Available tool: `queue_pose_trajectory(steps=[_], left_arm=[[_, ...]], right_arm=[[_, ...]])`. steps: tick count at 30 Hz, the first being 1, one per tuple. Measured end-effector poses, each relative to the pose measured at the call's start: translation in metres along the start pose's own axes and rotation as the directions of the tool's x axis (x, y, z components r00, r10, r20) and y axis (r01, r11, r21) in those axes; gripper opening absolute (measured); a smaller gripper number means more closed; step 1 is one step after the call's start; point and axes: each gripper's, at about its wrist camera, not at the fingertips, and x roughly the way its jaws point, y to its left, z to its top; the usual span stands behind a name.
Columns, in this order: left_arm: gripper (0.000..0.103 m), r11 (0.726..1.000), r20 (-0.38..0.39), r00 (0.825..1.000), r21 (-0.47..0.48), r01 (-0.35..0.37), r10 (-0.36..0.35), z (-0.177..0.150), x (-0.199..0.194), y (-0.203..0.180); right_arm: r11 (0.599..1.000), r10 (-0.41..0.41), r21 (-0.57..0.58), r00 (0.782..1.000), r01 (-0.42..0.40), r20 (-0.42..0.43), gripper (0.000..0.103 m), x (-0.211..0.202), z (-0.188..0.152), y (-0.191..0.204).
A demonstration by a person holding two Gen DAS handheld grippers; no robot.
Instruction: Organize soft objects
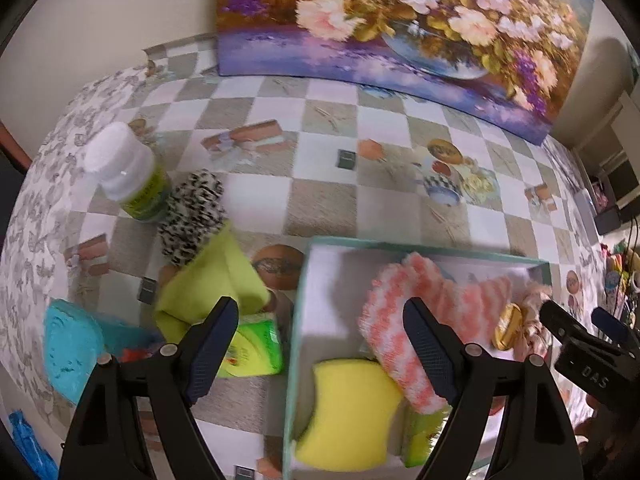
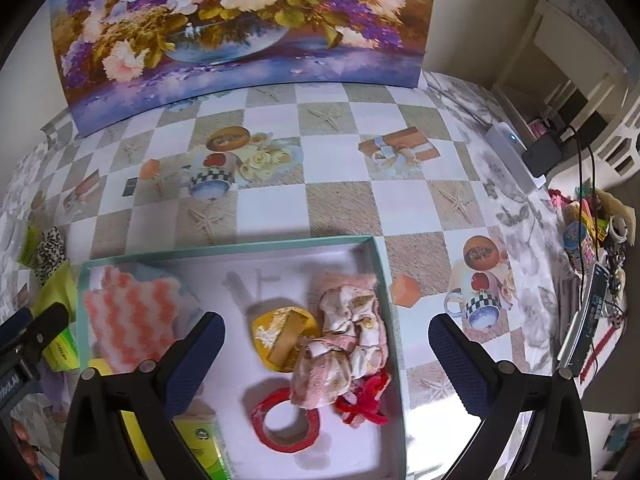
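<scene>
A teal-rimmed box (image 1: 298, 300) (image 2: 384, 280) holds a pink-and-white fluffy cloth (image 1: 424, 320) (image 2: 132, 316), a yellow sponge (image 1: 348, 412), a green pack (image 1: 420, 436), a yellow round item (image 2: 284, 336), a pink cloth bundle (image 2: 344, 344), a red tape roll (image 2: 286, 420) and red yarn (image 2: 368, 400). Left of the box lie a lime cloth (image 1: 216, 280), a black-and-white scrunchie (image 1: 192, 216), a green pack (image 1: 256, 348) and a blue sponge (image 1: 68, 344). My left gripper (image 1: 320, 344) is open over the box's left wall. My right gripper (image 2: 326, 360) is open above the box.
A white-capped bottle (image 1: 128, 172) stands at the left by the scrunchie. A flower painting (image 2: 240, 28) leans at the back of the checked tablecloth (image 2: 340, 200). A white device (image 2: 512, 152), cables and clutter sit at the table's right edge.
</scene>
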Motion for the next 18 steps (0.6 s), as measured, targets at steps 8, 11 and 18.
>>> queue_pose_trajectory(steps=[8, 11, 18], left_arm=[[0.092, 0.989, 0.054, 0.995, -0.125, -0.082, 0.090, 0.008, -0.013, 0.058], [0.092, 0.980, 0.074, 0.992, -0.176, -0.090, 0.104, 0.009, -0.021, 0.078], [0.092, 0.962, 0.094, 0.987, -0.253, -0.102, 0.130, 0.010, -0.031, 0.115]], right_arm=[[0.997, 0.055, -0.061, 0.995, -0.050, 0.083, 0.103, -0.039, 0.005, 0.034], [0.993, 0.085, -0.090, 0.990, -0.075, 0.112, 0.103, -0.053, 0.007, 0.049], [0.979, 0.139, -0.165, 0.982, -0.116, 0.131, 0.103, -0.067, 0.006, 0.088]])
